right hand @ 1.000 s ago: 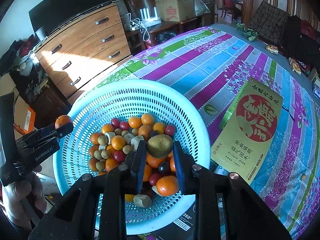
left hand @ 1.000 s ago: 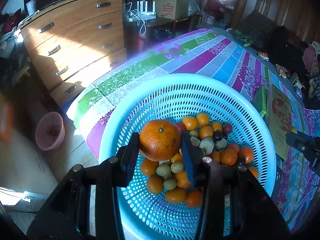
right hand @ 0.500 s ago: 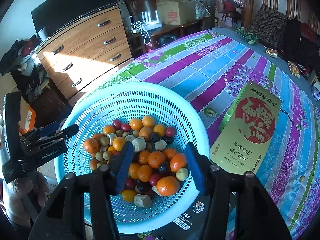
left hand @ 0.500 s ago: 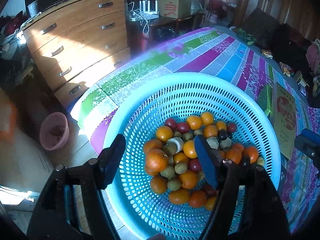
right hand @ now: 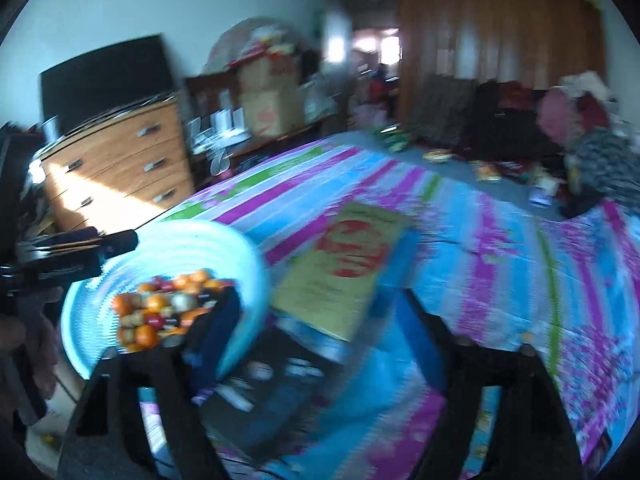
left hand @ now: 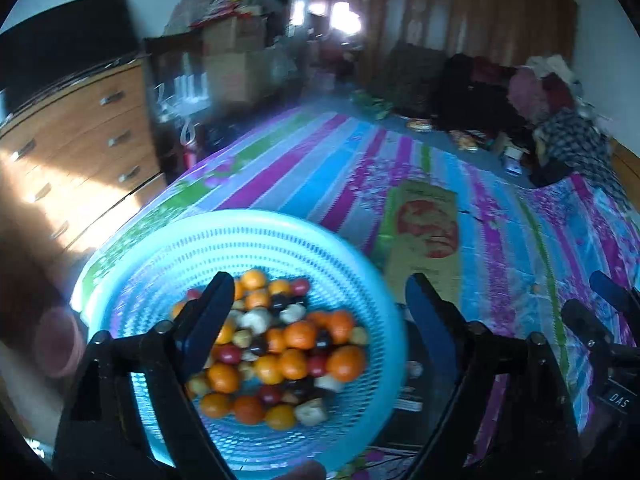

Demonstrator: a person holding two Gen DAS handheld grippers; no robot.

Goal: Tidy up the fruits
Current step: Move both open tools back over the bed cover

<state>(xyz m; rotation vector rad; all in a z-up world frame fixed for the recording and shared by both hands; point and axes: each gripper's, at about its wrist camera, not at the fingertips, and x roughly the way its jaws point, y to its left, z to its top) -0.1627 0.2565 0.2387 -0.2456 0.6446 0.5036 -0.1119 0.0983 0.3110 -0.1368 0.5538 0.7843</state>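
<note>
A round light-blue plastic basket [left hand: 168, 248] stands at the near left corner of the striped table and holds several oranges, green fruits and dark red fruits [left hand: 280, 344]. My left gripper [left hand: 320, 304] is open and empty, held above the basket's near right side. My right gripper [right hand: 320, 312] is open and empty, over the table to the right of the basket [right hand: 248, 264]. The right wrist view is blurred. The left gripper [right hand: 116, 242] shows at the left edge of the right wrist view; the right gripper's fingers [left hand: 612, 296] show at the right edge of the left wrist view.
A yellow-green box with a red emblem [left hand: 428, 236] lies flat on the cloth right of the basket. A dark booklet [right hand: 272, 384] lies at the table's near edge. A wooden chest of drawers [left hand: 80, 152] stands left of the table. Clutter lies at the table's far end [left hand: 468, 140].
Both grippers let go of their fruit into the basket, an orange from the left and a green fruit from the right, opened wide, then lifted and swung to the right.
</note>
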